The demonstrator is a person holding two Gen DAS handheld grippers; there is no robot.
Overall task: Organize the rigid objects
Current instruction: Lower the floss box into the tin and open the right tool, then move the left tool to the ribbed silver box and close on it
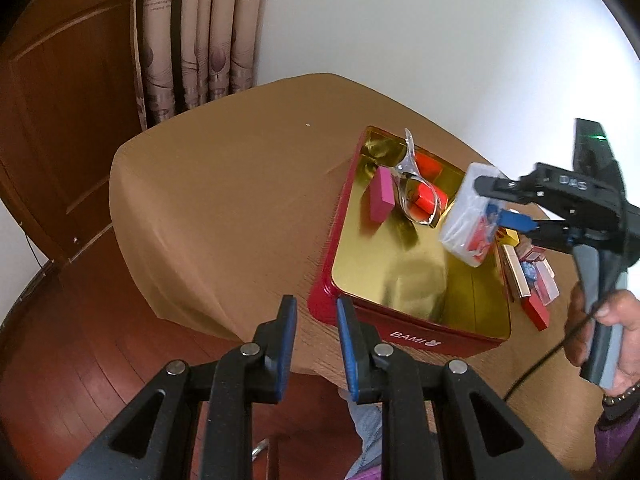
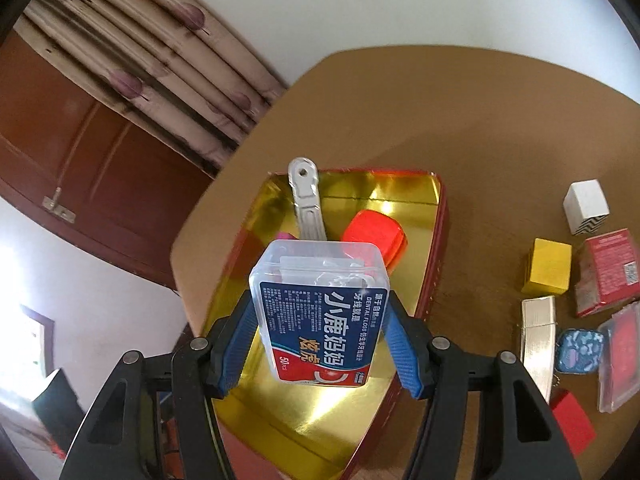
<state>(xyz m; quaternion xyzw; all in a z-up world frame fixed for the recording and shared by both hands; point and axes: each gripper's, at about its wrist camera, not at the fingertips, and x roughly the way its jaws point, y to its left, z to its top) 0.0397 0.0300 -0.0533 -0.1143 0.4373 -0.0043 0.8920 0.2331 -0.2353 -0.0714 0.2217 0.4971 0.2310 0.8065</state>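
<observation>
A clear dental floss box with a blue and red label hangs above the gold inside of a red tin, and my right gripper is shut on its sides. The left wrist view shows that box over the tin's far right corner, held by the right gripper. A pink block, orange-red pieces and a clear plastic scoop lie in the tin. My left gripper stands open and empty near the tin's front left corner.
Right of the tin lie a yellow block, a white box, a red carton, a metallic bar, a blue patterned case and a red block. The brown tablecloth stretches left toward a wooden door.
</observation>
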